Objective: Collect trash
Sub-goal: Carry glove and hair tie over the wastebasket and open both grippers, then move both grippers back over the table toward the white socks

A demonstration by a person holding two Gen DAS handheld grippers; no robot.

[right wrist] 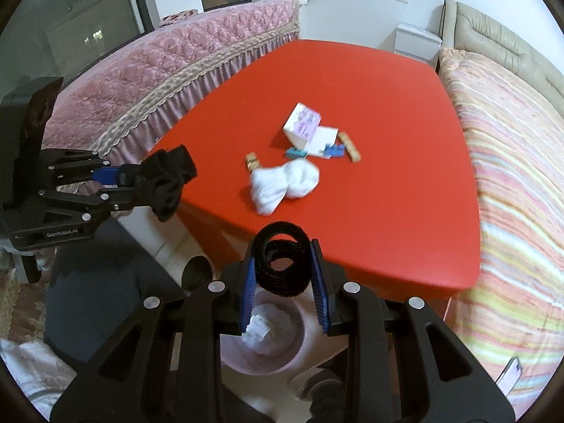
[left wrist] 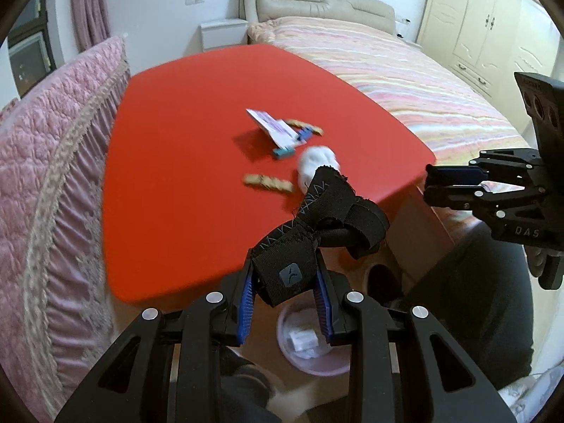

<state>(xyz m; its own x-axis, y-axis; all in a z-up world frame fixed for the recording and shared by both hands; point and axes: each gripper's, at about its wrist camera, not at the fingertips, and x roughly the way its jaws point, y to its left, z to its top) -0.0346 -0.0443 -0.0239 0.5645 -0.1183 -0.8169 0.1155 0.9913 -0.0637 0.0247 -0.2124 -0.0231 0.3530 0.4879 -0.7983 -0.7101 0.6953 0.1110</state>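
My left gripper (left wrist: 287, 294) is shut on a black fabric strap (left wrist: 317, 218), held above a pink bin (left wrist: 310, 359) on the floor beside the red table (left wrist: 176, 176). It also shows in the right wrist view (right wrist: 120, 185) holding the strap (right wrist: 165, 179). My right gripper (right wrist: 283, 290) is shut on a black coiled roll (right wrist: 282, 264), over the bin (right wrist: 268, 352). On the table lie a white crumpled wad (right wrist: 282, 185), a small white-purple box (right wrist: 303, 123), blue pieces (right wrist: 333, 149) and brown biscuit-like bars (left wrist: 268, 183).
A pink quilted cover (left wrist: 46, 176) borders the table's left side. A striped bed (left wrist: 405, 81) lies on its right. A cupboard (left wrist: 493, 28) stands at the far right. A phone (right wrist: 509, 375) lies on the bed.
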